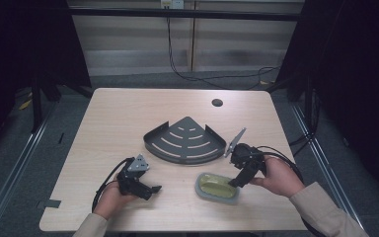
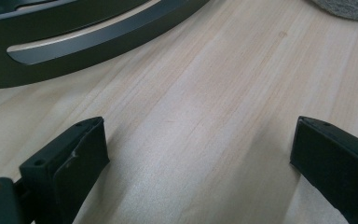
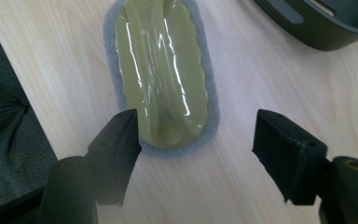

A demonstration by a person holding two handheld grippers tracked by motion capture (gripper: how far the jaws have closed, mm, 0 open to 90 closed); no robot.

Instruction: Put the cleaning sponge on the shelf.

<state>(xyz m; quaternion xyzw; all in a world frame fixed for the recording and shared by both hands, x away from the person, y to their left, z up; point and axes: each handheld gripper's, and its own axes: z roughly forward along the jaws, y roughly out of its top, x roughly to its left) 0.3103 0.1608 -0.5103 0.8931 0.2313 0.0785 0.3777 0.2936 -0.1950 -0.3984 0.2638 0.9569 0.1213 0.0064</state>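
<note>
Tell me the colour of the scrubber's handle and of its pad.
Handle olive green and glossy, pad grey: scrubber, best in the right gripper view.

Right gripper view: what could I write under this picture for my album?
An open claw hovers over a green scrubber with a grey pad, on a wooden table beside a dark corner rack.

bare table (image 1: 123,118) left of rack (image 1: 185,140)

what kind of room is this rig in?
Likely a lab recording bay, not a home: a bare wooden table with a cable hole, dark curtains on both sides, and loose cables on the floor behind.
</note>
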